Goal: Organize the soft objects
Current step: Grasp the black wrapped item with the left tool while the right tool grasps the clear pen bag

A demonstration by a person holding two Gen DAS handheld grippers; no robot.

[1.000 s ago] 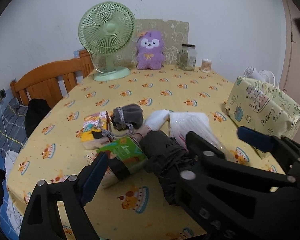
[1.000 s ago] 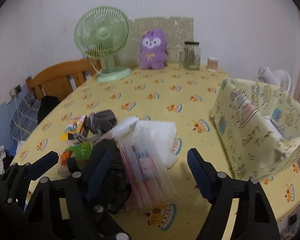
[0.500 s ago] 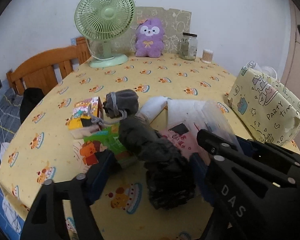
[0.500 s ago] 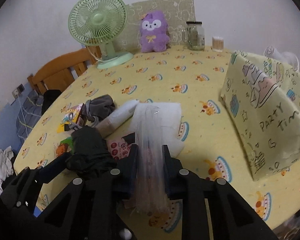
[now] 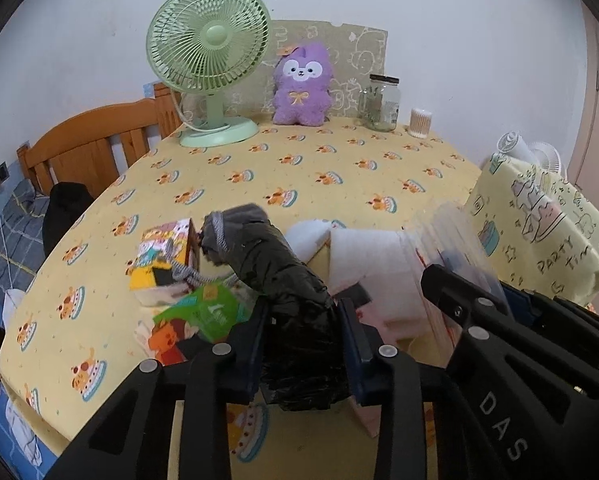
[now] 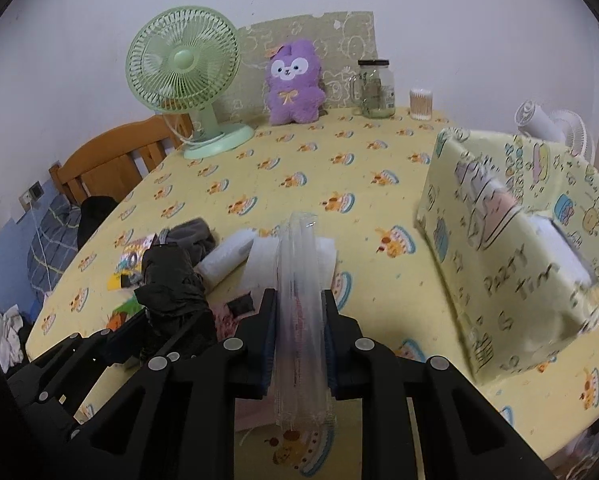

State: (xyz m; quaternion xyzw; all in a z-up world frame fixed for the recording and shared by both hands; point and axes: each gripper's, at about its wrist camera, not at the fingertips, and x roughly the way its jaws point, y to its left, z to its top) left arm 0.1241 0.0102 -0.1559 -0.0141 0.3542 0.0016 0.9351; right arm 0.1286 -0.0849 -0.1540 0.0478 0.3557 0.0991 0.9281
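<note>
1. The right gripper [image 6: 299,336] is clamped on a clear bag [image 6: 301,280]; its pads are pressed flat against both sides of the bag, which stands on edge between them.
2. The jaws of the left gripper [image 5: 301,344] are closing, and a black bundle [image 5: 295,312] of crinkled soft material is squeezed between the pads.
3. The black bundle is seen just left of the clear bag in the right wrist view, with the left gripper below it.
4. Both held items are located at the near edge of the table [image 5: 339,168], which is covered by a yellow cloth with cake prints.
5. A grey pouch [image 5: 235,224] with a cord, a white roll [image 6: 229,258] and a white pad [image 5: 371,256] are lying just behind the bundle and bag.
6. Colourful packets [image 5: 167,252] are lying to the left of the bundle.
7. A wrapped box [image 6: 515,248] is placed to the right of the bag, apart from it.
8. A green fan [image 5: 209,60], a purple plush [image 5: 301,86], a jar [image 5: 381,102] and a small cup [image 5: 420,122] are lined up along the far wall.
</note>
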